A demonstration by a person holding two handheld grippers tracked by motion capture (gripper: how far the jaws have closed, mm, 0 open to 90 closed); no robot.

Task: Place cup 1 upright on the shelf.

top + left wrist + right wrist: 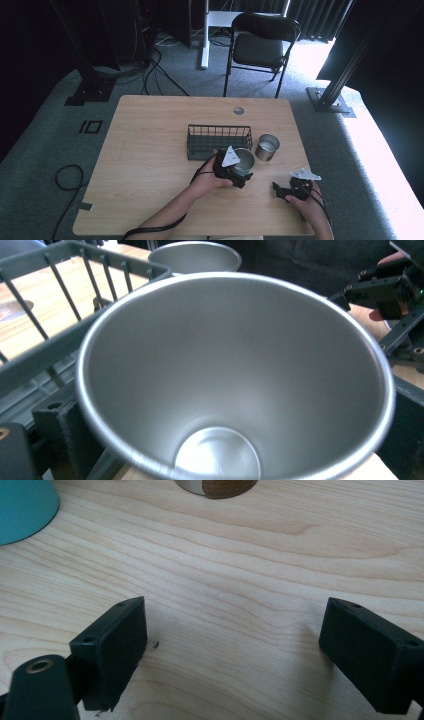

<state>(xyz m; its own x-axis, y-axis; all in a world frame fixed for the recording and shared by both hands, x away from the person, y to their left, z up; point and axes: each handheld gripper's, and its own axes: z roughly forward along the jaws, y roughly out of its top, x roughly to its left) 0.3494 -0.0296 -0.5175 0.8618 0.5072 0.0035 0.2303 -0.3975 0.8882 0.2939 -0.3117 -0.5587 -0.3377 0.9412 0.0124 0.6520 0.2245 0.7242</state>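
Note:
A steel cup (pixel 244 159) (pixel 235 370) sits between the jaws of my left gripper (pixel 235 170) (pixel 230 440), which is shut on it just in front of the wire basket (pixel 218 141) (pixel 45 335). Its open mouth faces the left gripper view and nothing is inside. A second steel cup (pixel 267 146) (pixel 195 255) stands upright right of the basket. My right gripper (pixel 281 190) (pixel 232 625) hovers low over bare wood near the front right of the table, open with nothing between its fingers; it also appears as the far gripper (pixel 395 295) in the left gripper view.
The dark wire basket looks empty. A teal object's edge (pixel 20 505) and a cream-and-brown round base (pixel 215 486) lie ahead of the right gripper. The wooden table (pixel 150 150) has a round cable hole (pixel 238 110) at the back. A black chair (pixel 260 45) stands beyond.

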